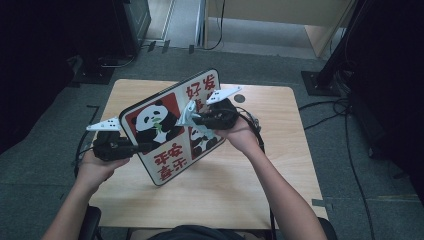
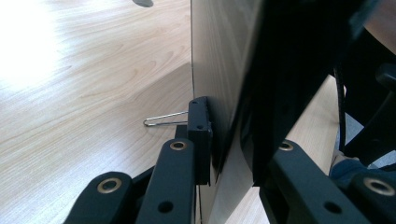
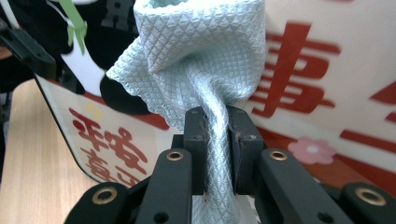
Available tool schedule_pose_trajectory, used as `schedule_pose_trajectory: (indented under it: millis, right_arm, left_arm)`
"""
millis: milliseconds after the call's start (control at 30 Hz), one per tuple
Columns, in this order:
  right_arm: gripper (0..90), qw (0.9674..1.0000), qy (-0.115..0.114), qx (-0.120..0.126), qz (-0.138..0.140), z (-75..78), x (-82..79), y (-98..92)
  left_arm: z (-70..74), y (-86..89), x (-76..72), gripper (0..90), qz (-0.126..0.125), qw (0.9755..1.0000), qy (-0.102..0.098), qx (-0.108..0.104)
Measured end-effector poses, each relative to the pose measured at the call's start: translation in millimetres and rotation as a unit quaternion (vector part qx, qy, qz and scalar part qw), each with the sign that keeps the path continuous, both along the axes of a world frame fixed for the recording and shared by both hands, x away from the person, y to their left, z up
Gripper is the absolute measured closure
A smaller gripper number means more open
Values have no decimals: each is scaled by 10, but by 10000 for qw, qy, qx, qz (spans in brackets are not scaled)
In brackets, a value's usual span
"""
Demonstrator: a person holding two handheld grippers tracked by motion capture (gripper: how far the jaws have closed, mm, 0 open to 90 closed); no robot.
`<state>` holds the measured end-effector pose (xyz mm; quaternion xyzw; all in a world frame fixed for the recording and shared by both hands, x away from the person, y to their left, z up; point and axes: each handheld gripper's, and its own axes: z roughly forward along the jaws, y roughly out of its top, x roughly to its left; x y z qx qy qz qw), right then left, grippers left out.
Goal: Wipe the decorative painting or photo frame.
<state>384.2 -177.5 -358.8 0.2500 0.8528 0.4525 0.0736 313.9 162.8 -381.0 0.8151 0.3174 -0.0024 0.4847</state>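
A person holds a panda board (image 1: pixel 165 127) tilted up above the wooden surface (image 1: pixel 280 165), its printed face with pandas and red characters turned toward the person. The left gripper (image 1: pixel 145 146) is clamped on the board's left edge; in the left gripper view its jaws sit on either side of the thin panel (image 2: pixel 219 70), pressing it. A small wire clip (image 2: pixel 163 120) seems to lie on the surface behind the board, though the view is poor there. The right gripper (image 1: pixel 192 120) is closed tight on a pale blue cloth (image 3: pixel 196 60), whose bunched end lies against the board's face near the middle. In the right gripper view the cloth is pinched between the jaws and fans out against the red lettering.
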Motion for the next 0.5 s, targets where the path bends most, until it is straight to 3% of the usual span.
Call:
schedule_pose_trajectory:
  millis: [500]
  right_arm:
    - [800,9999,147,-7,-83,-316,-63,-70]
  left_arm:
    - [-1,1,-1,792,1,10000,1,0]
